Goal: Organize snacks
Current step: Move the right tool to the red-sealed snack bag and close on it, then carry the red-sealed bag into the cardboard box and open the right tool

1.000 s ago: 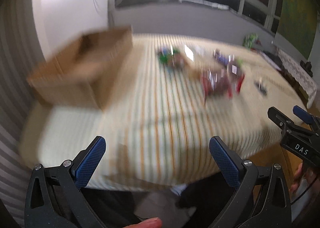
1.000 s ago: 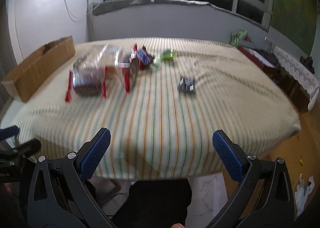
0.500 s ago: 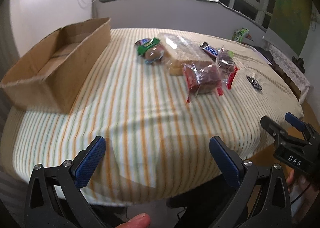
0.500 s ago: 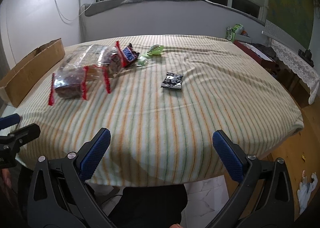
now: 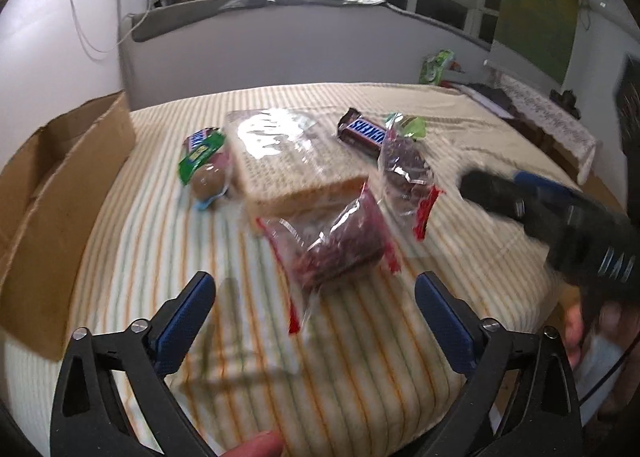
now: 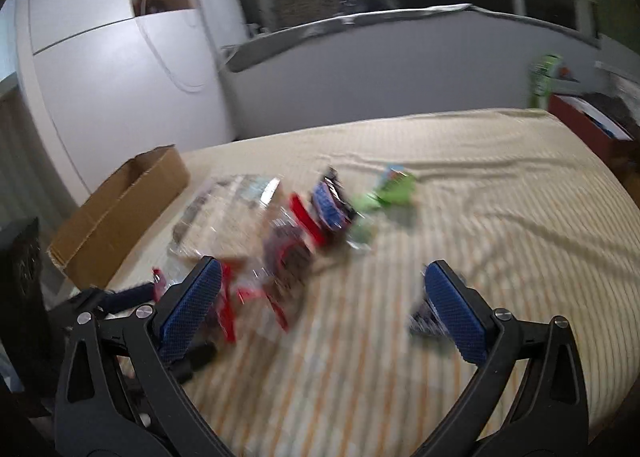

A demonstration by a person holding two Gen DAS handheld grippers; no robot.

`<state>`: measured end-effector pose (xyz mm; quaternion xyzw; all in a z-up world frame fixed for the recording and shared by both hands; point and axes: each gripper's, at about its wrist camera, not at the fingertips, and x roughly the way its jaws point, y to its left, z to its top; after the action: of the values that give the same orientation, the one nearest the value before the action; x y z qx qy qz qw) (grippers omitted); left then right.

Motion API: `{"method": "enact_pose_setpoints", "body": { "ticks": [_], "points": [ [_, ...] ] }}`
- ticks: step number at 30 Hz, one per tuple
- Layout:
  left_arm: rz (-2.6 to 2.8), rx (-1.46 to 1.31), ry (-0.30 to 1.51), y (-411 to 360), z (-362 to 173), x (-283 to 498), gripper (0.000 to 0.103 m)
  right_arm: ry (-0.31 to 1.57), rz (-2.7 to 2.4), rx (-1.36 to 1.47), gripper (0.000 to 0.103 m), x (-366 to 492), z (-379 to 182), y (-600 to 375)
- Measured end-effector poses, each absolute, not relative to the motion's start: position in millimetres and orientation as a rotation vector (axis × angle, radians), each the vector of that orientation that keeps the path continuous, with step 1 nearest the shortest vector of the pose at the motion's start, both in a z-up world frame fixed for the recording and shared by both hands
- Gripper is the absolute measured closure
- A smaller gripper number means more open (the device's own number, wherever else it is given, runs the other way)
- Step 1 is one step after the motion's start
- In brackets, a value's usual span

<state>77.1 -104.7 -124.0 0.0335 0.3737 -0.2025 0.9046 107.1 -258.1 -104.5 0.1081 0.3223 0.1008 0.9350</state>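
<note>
The left gripper (image 5: 314, 305), jaws wide but closing with nothing yet between them, hovers just short of a red-edged brownie bag (image 5: 334, 247) on the striped tablecloth (image 5: 160, 241). The right gripper (image 6: 320, 297) is spread and empty too, a small dark packet (image 6: 424, 321) lying by its right finger. Behind the nearest bag sit a second red-edged bag (image 5: 406, 169), a wrapped slab of wafers (image 5: 288, 161), a chocolate bar (image 5: 362, 131) and a green packet (image 5: 202, 155). An open cardboard box (image 5: 60, 201) waits at the table's left edge, well apart from the pile. This looks like the approach to a first pick; the next move calls for lowering the pads around the bag's bulk, not its slippery film.
</note>
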Motion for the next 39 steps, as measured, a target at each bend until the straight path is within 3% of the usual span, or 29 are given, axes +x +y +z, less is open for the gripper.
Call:
{"method": "enact_pose_setpoints", "body": {
  "ticks": [8,10,12,13,14,17,21,39],
  "points": [
    [-0.508,-0.032,0.796,-101.4,-126.2,92.9,0.024,0.73,0.286,0.183,0.02,143.0,-120.4,-234.0],
    [-0.516,-0.039,0.794,-101.9,-126.7,93.9,0.026,0.746,0.298,0.182,0.031,147.5,-127.3,-229.3],
    [-0.521,-0.046,0.792,-102.1,-127.1,94.2,0.031,0.734,0.328,0.205,0.056,144.2,-131.9,-230.6],
    [-0.521,-0.047,0.791,-102.1,-127.6,94.7,0.032,0.73,0.326,0.208,0.059,141.7,-132.0,-231.9],
    [-0.52,-0.05,0.789,-101.2,-127.9,94.4,0.033,0.726,0.324,0.205,0.059,140.8,-132.2,-230.6],
    [-0.513,-0.027,0.773,-99.8,-130.3,93.8,0.05,0.715,0.326,0.209,0.062,134.1,-131.0,-228.4],
    [-0.527,-0.046,0.763,-95.5,-129.8,92.2,0.055,0.687,0.29,0.203,0.062,120.7,-124.6,-232.2],
    [-0.516,-0.062,0.741,-85.8,-121.7,78.0,0.056,0.655,0.214,0.254,0.062,79.7,-125.8,-243.5]
  ]
}}
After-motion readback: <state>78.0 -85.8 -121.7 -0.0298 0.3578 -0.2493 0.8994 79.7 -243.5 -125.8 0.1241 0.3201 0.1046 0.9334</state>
